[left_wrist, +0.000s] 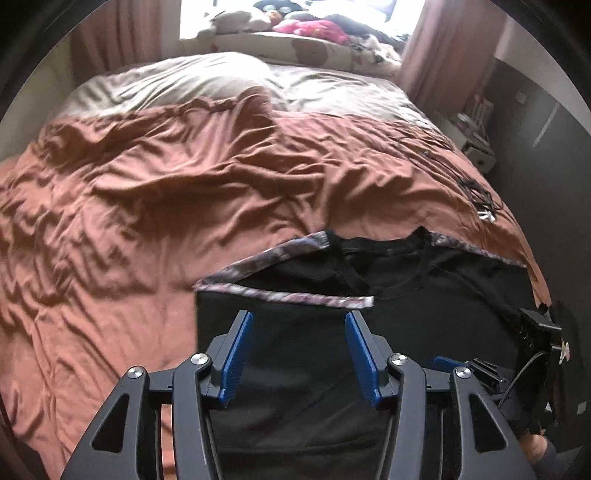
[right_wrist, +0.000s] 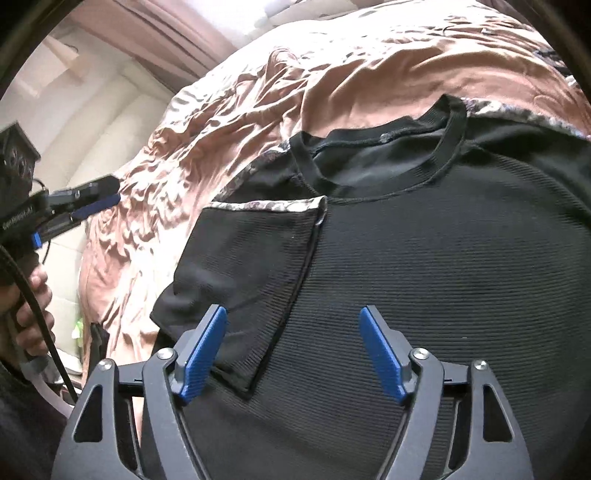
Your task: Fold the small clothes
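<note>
At the far left of the right wrist view a hand (right_wrist: 27,314) grips the handle of the left tool (right_wrist: 99,201), which reaches out over the rumpled rust-brown duvet (right_wrist: 229,122) of the bed; seen from the side there, its blue fingers give no clear reading of their gap; in the left wrist view the left tool (left_wrist: 299,315) hangs above the near left part of the black top (left_wrist: 295,369) with its jaws standing apart and nothing between the blue pads (left_wrist: 236,354), the fabric lying flat beneath them; the black top (right_wrist: 424,277) lies spread on the near edge of the bed, neckline away from the cameras; its left sleeve (right_wrist: 251,266) is folded inward across the chest, the patterned grey-pink trim (right_wrist: 266,205) of the cuff lying just below the round collar (right_wrist: 388,147); the same trim runs along the shoulder seams on both sides of the collar; further right, the right tool (right_wrist: 293,314) hovers over the ribbed body of the top, its jaws spread wide and empty, the left pad above the edge of the folded sleeve; in the left wrist view the right tool (left_wrist: 517,354) shows at the right border, beside the top's right side, too partial there to judge; beyond the duvet lie pale pillows (left_wrist: 177,81) and soft toys (left_wrist: 306,26) by a bright window.
</note>
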Demonstrator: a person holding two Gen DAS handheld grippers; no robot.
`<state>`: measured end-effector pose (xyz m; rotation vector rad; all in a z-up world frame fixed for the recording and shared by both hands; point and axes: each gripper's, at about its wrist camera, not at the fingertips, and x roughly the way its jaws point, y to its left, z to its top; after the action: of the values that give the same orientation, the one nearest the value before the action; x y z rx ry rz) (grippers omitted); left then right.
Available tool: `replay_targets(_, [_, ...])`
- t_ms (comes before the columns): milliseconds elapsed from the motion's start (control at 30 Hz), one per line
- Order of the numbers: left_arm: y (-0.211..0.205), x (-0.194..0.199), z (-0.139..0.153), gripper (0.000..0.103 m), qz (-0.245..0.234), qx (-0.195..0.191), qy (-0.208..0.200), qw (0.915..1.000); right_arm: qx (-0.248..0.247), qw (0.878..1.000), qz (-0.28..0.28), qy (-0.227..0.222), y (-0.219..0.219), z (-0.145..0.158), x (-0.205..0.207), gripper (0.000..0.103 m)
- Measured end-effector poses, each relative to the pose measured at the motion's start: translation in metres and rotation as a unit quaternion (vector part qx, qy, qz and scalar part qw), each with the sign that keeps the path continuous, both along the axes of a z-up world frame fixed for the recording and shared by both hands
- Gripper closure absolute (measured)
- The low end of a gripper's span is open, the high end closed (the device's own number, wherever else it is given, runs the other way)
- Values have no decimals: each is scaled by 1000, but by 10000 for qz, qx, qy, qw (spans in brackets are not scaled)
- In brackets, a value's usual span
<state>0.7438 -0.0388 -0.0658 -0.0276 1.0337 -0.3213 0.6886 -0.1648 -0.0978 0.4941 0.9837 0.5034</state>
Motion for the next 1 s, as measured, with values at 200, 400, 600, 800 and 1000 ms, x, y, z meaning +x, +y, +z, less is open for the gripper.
replay_targets(200, [34,-6,-24,49,215,214,162,9994,111,9999,-55,117,11,-14,17,30])
replay_targets(400, [60,-10,-51,49,244,186,311,9990,41,9998,-107,191,23,-27,39,53])
replay_targets(600, [68,-9,-79,58,201,202,499,9983,-163,9994,-152,282,38,-40,59,68])
replay_targets(800, [70,-6,-99,61,160,236,644,9975,-475,9986,-85,191,46,-41,75,98])
replay_targets(1000, [69,-6,-109,61,134,227,697,9972,-653,9974,-279,-124,32,-27,76,103])
